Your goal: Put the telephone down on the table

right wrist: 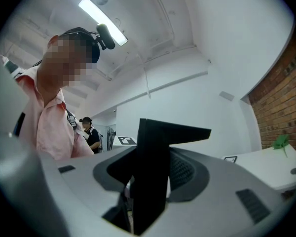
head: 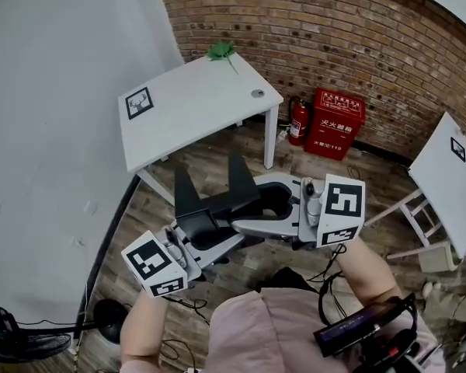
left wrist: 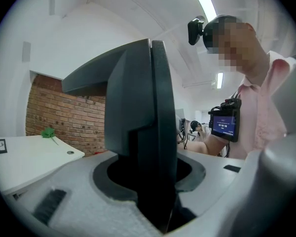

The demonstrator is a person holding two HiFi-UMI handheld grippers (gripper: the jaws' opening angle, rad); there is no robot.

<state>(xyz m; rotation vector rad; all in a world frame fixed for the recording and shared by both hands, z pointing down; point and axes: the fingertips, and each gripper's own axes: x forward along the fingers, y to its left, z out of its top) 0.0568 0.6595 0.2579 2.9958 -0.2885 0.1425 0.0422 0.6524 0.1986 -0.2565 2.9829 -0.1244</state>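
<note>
The grey telephone is held in the air in the lower middle of the frame, above the wooden floor. It is well apart from the white bench in the upper left. The left gripper comes in from the lower left with its black fingers closed on the telephone's grey shell beside a dark hollow, and the right gripper, coming in from the right, has its fingers clamped on the shell in the same way.

Testing-lab setting: a bare brick wall, white counters tagged with square markers, a red fire-extinguisher box, and a plank floor.
</note>
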